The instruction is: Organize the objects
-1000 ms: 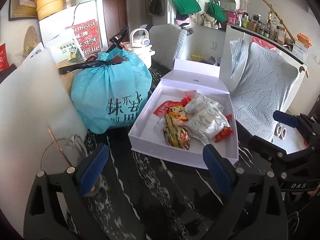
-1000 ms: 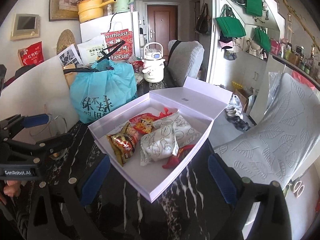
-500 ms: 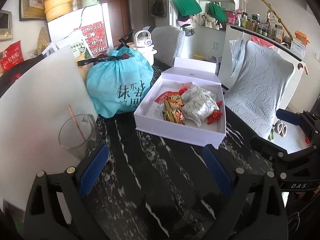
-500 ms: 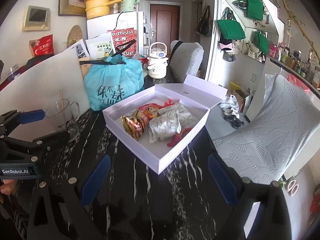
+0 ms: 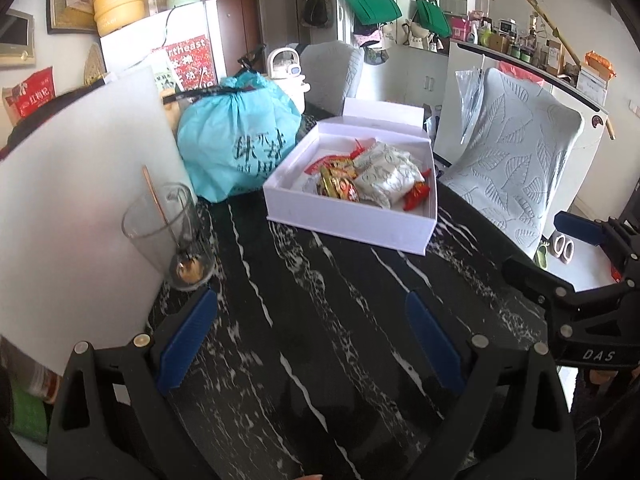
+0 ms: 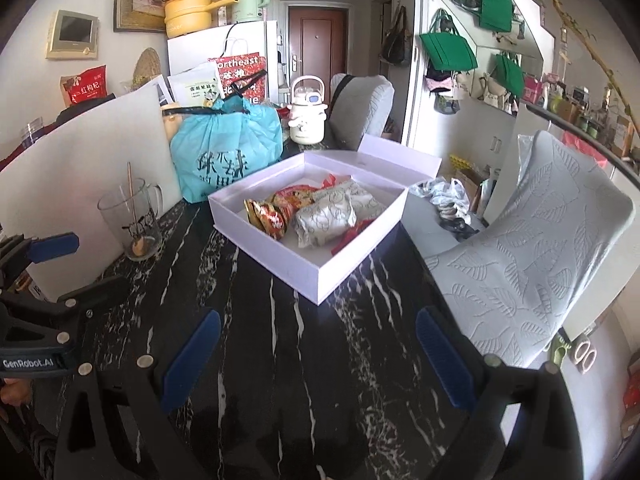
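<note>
You had the white box (image 6: 320, 276) sitting open on the black marbled table (image 6: 280, 360), its lid (image 6: 400, 156) folded back behind it. Inside lay the snack packets: a red and yellow packet (image 6: 268, 216) at the near left, two pale patterned pouches (image 6: 326, 220) side by side in the middle, and small red wrappers (image 6: 352, 236) toward the right wall.
</note>
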Motion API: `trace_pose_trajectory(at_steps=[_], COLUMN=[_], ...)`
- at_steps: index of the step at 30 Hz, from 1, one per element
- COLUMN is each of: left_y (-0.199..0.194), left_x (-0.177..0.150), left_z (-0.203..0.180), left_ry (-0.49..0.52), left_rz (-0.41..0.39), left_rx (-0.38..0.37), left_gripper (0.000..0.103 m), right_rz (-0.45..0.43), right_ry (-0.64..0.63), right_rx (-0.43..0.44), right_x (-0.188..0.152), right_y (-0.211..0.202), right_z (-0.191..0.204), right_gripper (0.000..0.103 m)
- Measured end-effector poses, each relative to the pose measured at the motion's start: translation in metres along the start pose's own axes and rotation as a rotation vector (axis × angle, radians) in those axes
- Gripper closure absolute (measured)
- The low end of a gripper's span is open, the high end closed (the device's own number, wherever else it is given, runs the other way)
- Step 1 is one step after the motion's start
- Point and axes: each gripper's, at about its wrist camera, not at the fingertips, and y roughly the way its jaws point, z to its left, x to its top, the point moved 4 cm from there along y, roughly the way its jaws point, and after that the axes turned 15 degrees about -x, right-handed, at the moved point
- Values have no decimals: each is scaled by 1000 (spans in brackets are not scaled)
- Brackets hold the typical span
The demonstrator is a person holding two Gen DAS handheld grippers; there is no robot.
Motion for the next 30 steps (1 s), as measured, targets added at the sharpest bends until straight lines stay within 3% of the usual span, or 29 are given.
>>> trace_pose_trajectory(at_steps=[12, 30], left_y=[19, 24], left_x=[-29, -37], left_z=[6, 5], left_ry=[-34, -41], left_rz=[41, 60], left_rx=[0, 11], left_gripper=[8, 8], right_rz=[29, 55], right_ry=[-39, -47], right_rx=[-8, 11], right_x=[-22, -30], right_y=[14, 24], right_z=[9, 10], right_gripper=[4, 4])
